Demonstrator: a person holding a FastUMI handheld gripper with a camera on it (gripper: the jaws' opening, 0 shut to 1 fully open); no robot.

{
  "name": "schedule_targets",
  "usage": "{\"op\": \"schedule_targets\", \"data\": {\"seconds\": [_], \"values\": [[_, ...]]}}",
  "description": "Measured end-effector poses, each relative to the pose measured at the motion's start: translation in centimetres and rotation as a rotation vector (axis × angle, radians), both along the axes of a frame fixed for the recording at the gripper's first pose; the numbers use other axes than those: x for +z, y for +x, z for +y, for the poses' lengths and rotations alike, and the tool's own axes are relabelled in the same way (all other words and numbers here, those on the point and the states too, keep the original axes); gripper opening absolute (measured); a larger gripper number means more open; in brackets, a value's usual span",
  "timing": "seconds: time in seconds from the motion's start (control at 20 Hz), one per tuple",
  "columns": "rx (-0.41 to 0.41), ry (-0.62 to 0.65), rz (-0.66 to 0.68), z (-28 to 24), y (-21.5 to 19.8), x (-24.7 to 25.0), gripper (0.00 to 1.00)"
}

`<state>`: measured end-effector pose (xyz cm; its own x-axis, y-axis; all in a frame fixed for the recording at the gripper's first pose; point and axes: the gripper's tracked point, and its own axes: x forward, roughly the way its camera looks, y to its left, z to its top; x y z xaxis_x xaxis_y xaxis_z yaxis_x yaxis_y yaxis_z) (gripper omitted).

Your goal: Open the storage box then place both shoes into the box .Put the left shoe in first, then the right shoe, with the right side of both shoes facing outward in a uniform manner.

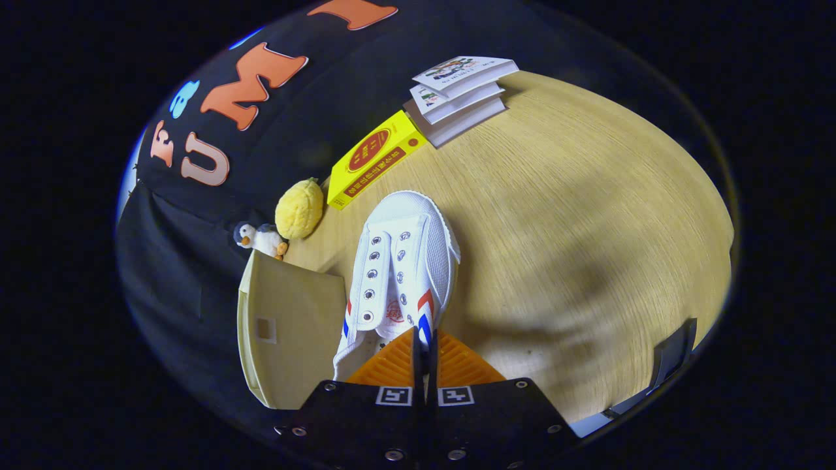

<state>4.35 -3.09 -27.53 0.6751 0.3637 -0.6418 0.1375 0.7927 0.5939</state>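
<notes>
A wooden worktop (555,215) fills the centre and right of the frame. Left of centre stands a beige storage box (290,326). Beside it, 1 white shoe (405,261) points toward upper centre, its heel collar pinched between the nearly closed fingers of the hand-held gripper (424,349) at lower centre. 3 stacked books (460,91), a yellow box (372,160), a yellow ball (299,209) and a toy duck (261,240) line the upper left.

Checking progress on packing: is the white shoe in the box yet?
Out. The white shoe hangs pinched in the shut claw above the table, beside the box.
</notes>
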Motion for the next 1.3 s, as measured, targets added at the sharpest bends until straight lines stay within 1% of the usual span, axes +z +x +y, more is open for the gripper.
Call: {"op": "schedule_targets", "data": {"seconds": [0.15, 0.45, 0.65, 0.85, 0.95, 1.15, 1.3], "values": [[0.012, -0.014, -0.047, 2.2, -0.3, 3.4, 0.00], [0.094, -0.040, -0.138, 8.4, -1.8, 10.8, 0.00], [0.152, -0.031, -0.184, 13.7, -2.4, 13.8, 0.00], [0.208, -0.051, -0.182, 18.4, -2.8, 13.7, 0.00], [0.220, -0.069, -0.167, 20.0, -2.7, 13.0, 0.00], [0.223, -0.197, -0.123, 21.1, -1.8, 10.1, 0.00], [0.213, -0.309, -0.102, 20.7, -1.1, 8.3, 0.00]]}}
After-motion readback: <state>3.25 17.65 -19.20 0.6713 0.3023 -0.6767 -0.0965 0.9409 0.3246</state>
